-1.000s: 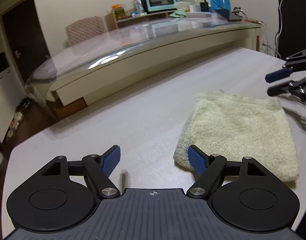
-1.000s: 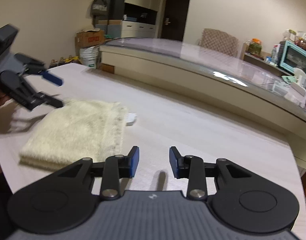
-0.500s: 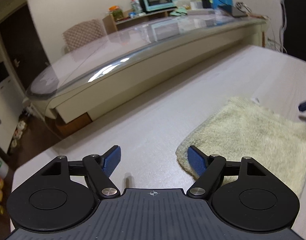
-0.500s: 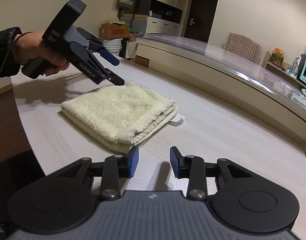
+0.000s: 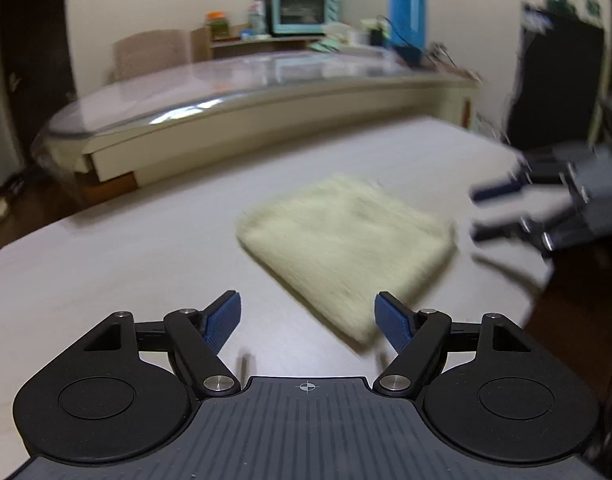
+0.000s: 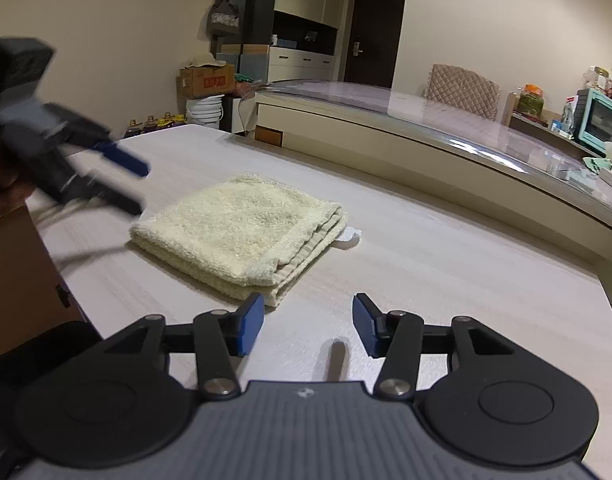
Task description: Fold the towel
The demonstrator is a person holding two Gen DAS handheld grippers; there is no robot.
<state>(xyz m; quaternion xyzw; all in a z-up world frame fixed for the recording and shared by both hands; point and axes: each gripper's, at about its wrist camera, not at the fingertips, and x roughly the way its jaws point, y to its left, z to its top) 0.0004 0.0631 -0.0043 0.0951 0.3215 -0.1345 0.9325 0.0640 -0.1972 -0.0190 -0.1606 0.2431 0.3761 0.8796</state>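
Towel on the surface, between two hand-held grippers

The folded towel [image 6: 241, 228] lies on the surface [image 6: 446, 280]; the left hand-held gripper [image 6: 125, 184] hangs beside its far-left edge, the right hand-held gripper [image 6: 308, 324] just before its near corner.

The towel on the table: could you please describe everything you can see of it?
The towel is pale cream terry cloth, fluffy and looped, folded into a compact rectangle of several stacked layers. Its layered edges face right in the right wrist view, where a small white tag pokes out. It lies flat on the light wood-grain table. Nothing grips or touches it; both grippers sit apart from it.
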